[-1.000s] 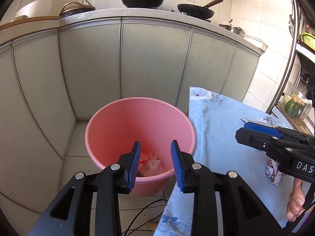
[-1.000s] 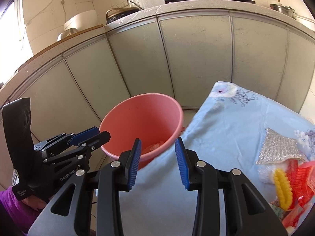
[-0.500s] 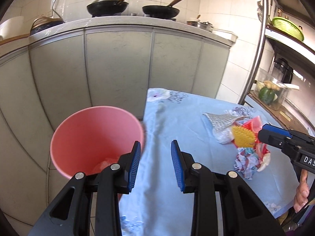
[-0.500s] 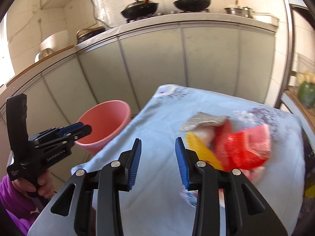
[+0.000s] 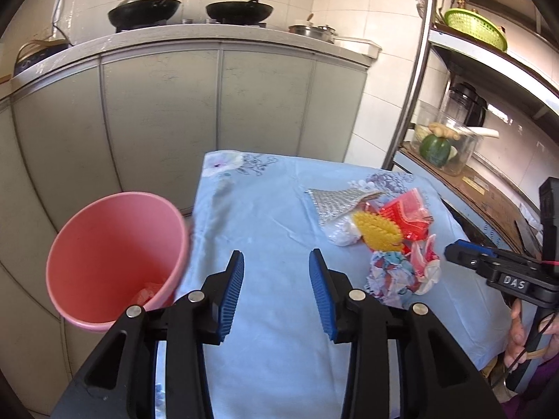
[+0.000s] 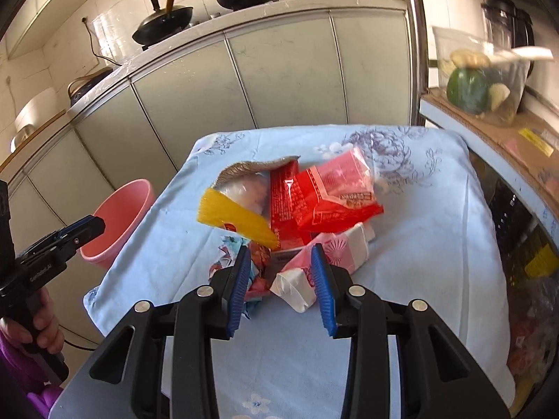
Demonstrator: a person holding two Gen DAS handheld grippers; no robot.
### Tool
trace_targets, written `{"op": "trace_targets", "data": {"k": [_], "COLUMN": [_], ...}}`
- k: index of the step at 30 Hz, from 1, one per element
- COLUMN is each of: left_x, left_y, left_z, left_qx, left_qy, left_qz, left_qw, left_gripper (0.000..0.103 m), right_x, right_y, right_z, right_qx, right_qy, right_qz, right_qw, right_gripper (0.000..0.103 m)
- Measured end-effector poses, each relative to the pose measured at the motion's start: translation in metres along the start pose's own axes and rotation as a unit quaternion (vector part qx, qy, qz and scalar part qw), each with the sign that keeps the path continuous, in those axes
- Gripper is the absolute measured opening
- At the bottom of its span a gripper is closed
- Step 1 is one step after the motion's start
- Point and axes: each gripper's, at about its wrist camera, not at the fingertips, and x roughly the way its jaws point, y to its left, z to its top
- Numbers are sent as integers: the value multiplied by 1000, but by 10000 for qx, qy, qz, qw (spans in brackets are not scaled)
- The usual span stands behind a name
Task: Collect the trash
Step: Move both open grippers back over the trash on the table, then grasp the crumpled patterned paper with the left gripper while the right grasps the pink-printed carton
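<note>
A pile of trash lies on the blue flowered tablecloth (image 6: 419, 244): a red wrapper (image 6: 328, 195), a yellow wrapper (image 6: 237, 220), a silver foil bag (image 6: 251, 169), a pink-and-white packet (image 6: 335, 255) and crumpled patterned paper (image 6: 227, 262). The pile also shows in the left wrist view (image 5: 380, 234). My right gripper (image 6: 279, 282) is open, just in front of the pink-and-white packet. My left gripper (image 5: 276, 293) is open and empty over the cloth, between the pile and the pink bucket (image 5: 115, 255). The bucket (image 6: 122, 216) holds some trash.
Grey kitchen cabinets (image 5: 209, 104) with woks (image 5: 143, 10) stand behind the table. A metal shelf rack (image 5: 489, 174) with a jar of vegetables (image 6: 478, 80) stands on the right. The bucket is on the floor at the table's left edge.
Both grippers have swung right, away from the bucket and toward the trash pile. The right gripper now stands close over the pile. Both stay open.
</note>
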Motion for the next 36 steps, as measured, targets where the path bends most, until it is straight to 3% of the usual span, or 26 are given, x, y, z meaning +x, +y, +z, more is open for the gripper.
{"op": "trace_targets", "data": {"k": [5, 19, 21, 22, 25, 33, 36], "left_x": [12, 53, 60, 64, 75, 95, 103], "left_y": [-22, -66, -70, -73, -81, -94, -93], "left_z": [0, 4, 1, -2, -8, -13, -13], "left_qx": [225, 175, 171, 175, 220, 218, -18], "left_qy": [237, 899, 1031, 1111, 1348, 1650, 1729], "left_qz": [-396, -1226, -1291, -1324, -1413, -1444, -1519], "left_qw": [9987, 9882, 9861, 9848, 9805, 9754, 9732], "left_gripper": [40, 40, 40, 40, 40, 40, 40], "right_x": [13, 37, 36, 35, 29, 17, 15], "right_y": [1, -7, -14, -16, -21, -28, -29], "right_z": [-7, -19, -21, -22, -24, -29, -29], "right_qx": [52, 274, 356, 394, 384, 370, 362], "right_qy": [201, 404, 414, 401, 333, 233, 220], "right_qz": [-55, -293, -307, -280, -269, -267, -261], "right_qw": [9998, 9984, 9980, 9980, 9983, 9987, 9988], "right_gripper": [46, 47, 46, 39, 32, 31, 31]}}
